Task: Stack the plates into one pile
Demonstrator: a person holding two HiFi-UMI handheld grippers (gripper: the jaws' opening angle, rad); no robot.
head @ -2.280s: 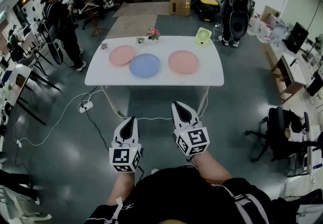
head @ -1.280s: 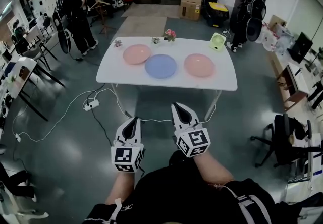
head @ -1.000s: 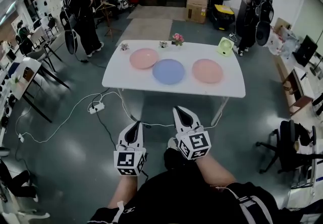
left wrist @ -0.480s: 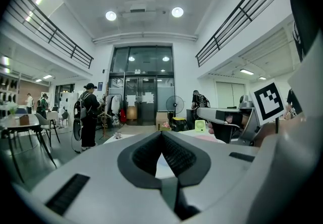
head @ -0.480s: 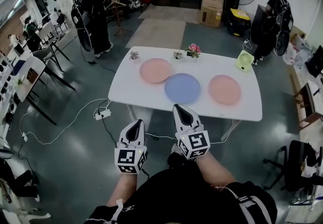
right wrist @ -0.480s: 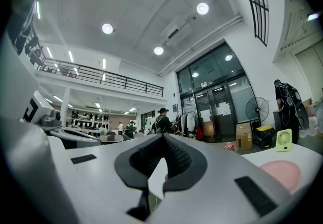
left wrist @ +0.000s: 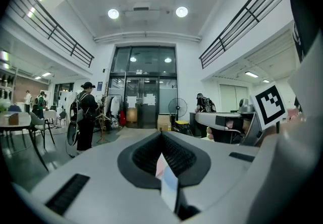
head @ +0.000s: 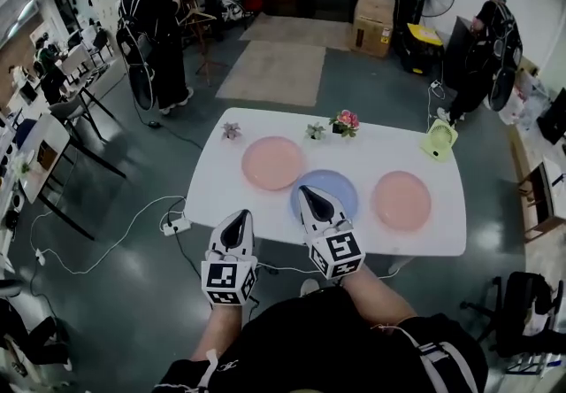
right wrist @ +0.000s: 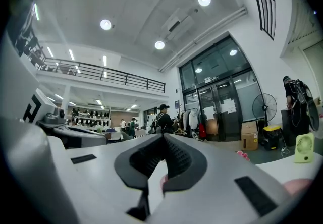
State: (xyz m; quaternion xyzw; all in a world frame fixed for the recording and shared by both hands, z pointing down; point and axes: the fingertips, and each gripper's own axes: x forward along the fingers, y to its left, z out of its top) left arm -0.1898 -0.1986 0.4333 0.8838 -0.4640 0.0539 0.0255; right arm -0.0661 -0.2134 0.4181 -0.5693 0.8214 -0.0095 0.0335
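White tabletop (head: 217,196) is found bearing three plates laid singly in a row, none overlapping: a pink plate (head: 274,163) toward the left, a blue plate (head: 345,189) in the middle and a second pink plate (head: 401,200) toward the right. No pile is formed, so the task is judged not yet begun. The plates are set toward the table's near side, presumably so that each can be reached without stretching over the flower pots (head: 346,122) and the green fan (head: 438,138) ranged along the far edge.

The left gripper (head: 240,217) is held short of the near edge, over the floor, with its jaws brought together and nothing clamped (only a thin slit is seen between the pads in its own view). The right gripper (head: 306,193) is carried a little further forward, and its tip overlaps the blue plate's near rim in the head view. Whether it is actually above the table cannot be settled from that angle. Its jaws are likewise closed and empty. Both grippers are pointed roughly level toward the table, side by side, which is read as an approach posture rather than a grasp.

Before any plate can be lifted, the jaws will have to be opened and brought to a rim. Bystanders are noted well apart from the table.
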